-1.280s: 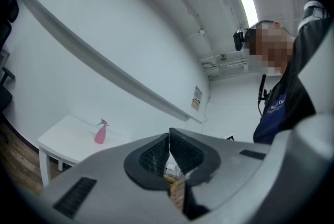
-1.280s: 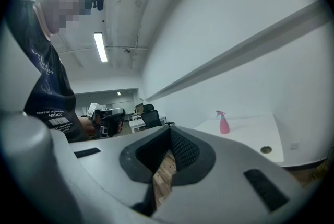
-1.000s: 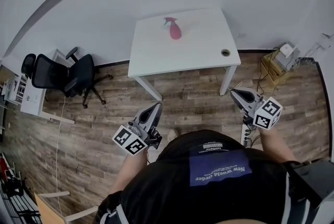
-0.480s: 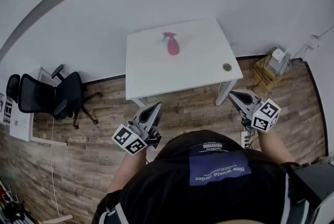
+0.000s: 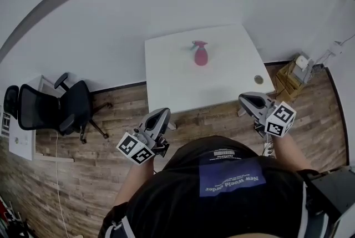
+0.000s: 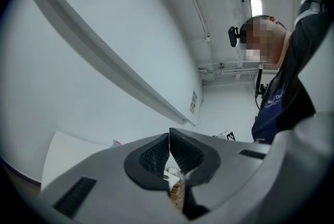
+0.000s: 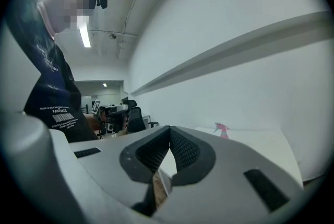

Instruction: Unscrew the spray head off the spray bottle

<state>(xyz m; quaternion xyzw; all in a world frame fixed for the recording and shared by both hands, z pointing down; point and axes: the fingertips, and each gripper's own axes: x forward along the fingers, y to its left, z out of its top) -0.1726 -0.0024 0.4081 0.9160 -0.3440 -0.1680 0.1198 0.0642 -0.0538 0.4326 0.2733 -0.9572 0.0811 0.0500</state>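
In the head view the bottle (image 5: 200, 56) is standing upright toward the far side of the white worktop (image 5: 227, 79), its spray head (image 5: 198, 43) on and pointing left. The left tool (image 5: 162, 115) and right tool (image 5: 247, 99) are hanging over the wood floor (image 5: 105, 120) at the near edge, well apart from the bottle, so the step in hand is probably the reach. A chair (image 5: 61, 109) is sitting off to the left, and a crate (image 5: 289, 73) is standing by the wall on the right; what is lying in it is too small to tell.

In the left tool view the jaws are pressing together with nothing between them; only a sliver of the pink bottle is peeking over the tool body.

In the right tool view the jaws are likewise meeting, empty, and the bottle is showing small and upright on the worktop beyond them.

To do it well, both tools should be opening before arriving: one clamping the body low and firm, the other taking the collar under the head, not the trigger, and turning it about the bottle's axis. The body is opaque pink, so its fill cannot be told; keeping it upright is guarding against a spill
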